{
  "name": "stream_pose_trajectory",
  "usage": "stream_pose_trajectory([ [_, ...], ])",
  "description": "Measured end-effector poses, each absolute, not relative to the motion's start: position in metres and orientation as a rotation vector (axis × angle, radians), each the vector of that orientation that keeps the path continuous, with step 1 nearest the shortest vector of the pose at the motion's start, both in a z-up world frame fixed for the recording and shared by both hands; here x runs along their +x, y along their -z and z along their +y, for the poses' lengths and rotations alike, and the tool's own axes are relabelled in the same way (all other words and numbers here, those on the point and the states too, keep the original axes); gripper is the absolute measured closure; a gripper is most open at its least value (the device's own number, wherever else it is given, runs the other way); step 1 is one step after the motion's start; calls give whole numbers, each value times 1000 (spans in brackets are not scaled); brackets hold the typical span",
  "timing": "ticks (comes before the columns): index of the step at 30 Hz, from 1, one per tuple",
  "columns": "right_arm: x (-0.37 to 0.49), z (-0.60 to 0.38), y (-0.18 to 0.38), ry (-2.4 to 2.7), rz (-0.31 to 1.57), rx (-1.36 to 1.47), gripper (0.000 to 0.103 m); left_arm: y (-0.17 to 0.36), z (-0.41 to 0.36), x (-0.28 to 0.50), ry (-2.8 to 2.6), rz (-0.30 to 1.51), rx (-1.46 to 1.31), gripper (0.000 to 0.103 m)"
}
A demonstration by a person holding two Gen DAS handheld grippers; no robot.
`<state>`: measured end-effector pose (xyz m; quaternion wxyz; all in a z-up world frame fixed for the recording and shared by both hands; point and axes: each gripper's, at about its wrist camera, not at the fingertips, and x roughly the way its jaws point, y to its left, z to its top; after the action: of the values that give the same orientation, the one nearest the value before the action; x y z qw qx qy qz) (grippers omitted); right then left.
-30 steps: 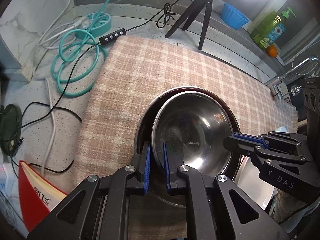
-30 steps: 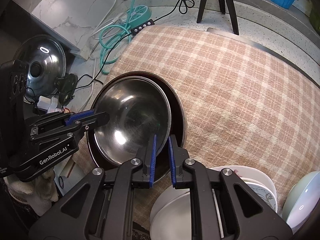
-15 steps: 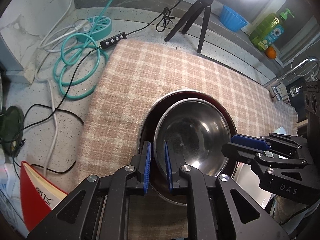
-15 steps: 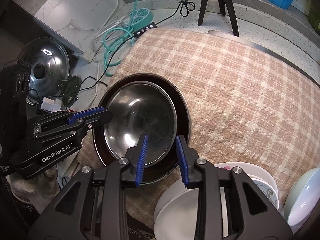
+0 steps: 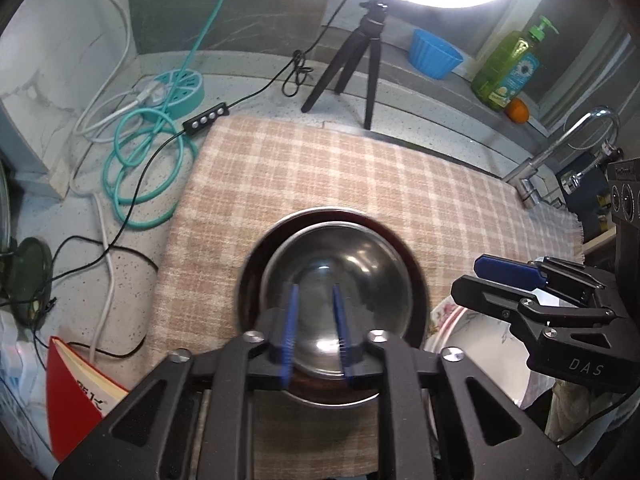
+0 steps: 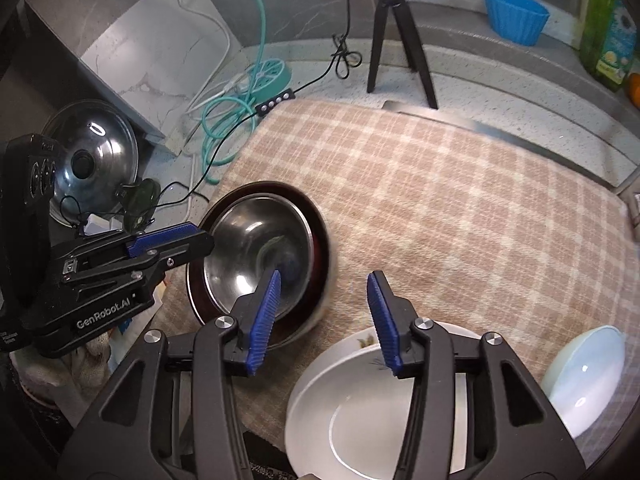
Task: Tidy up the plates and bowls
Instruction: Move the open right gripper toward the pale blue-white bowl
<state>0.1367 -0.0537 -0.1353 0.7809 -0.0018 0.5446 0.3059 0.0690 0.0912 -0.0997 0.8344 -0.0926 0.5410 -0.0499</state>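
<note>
A steel bowl [image 5: 340, 276] sits nested inside a larger dark-rimmed steel bowl [image 5: 256, 256] on the checked cloth [image 5: 360, 168]. My left gripper [image 5: 314, 332] is open, raised over the near side of the bowls, holding nothing. My right gripper [image 6: 324, 316] is open wide and empty, above the cloth between the nested bowls [image 6: 256, 248] and a stack of white plates [image 6: 360, 412]. A pale blue bowl [image 6: 588, 372] stands at the right. The right gripper also shows in the left wrist view [image 5: 504, 276].
A tripod [image 5: 360, 48] stands behind the cloth. Teal and black cables [image 5: 148, 156] lie at the left. A blue cup [image 5: 434, 54], soap bottle [image 5: 508, 68] and tap [image 5: 560, 148] are at the back right. A pot lid [image 6: 92, 156] and a red book [image 5: 76, 392] are at the left.
Both grippers have let go of the inner steel bowl, opened and lifted back. The bowl now rests nested in the larger bowl.
</note>
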Motion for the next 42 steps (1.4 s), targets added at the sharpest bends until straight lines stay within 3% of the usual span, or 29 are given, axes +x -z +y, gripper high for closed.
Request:
stream_pose_trajectory([
  [1,137,-57,134,-654,1172,-3,53,98,86,69,113,1139,-192,75],
  [3,136,-69,131,-628,1155,0,37,96,76,69,133,1133,-172,74],
  [5,136,-80,128,-610,1137,4,33,95,64,69,148,1129,-154,55],
  [6,136,-88,127,-601,1130,8,33,94,60,68,152,1126,-153,51],
  [22,129,-221,125,-401,1089,108,30,88,-20,70,275,1117,-108,50],
  [26,127,-257,130,-344,1085,134,28,90,-41,72,305,1123,-99,45],
  [42,122,-340,162,-266,1126,158,28,108,-122,78,400,1170,-72,45],
])
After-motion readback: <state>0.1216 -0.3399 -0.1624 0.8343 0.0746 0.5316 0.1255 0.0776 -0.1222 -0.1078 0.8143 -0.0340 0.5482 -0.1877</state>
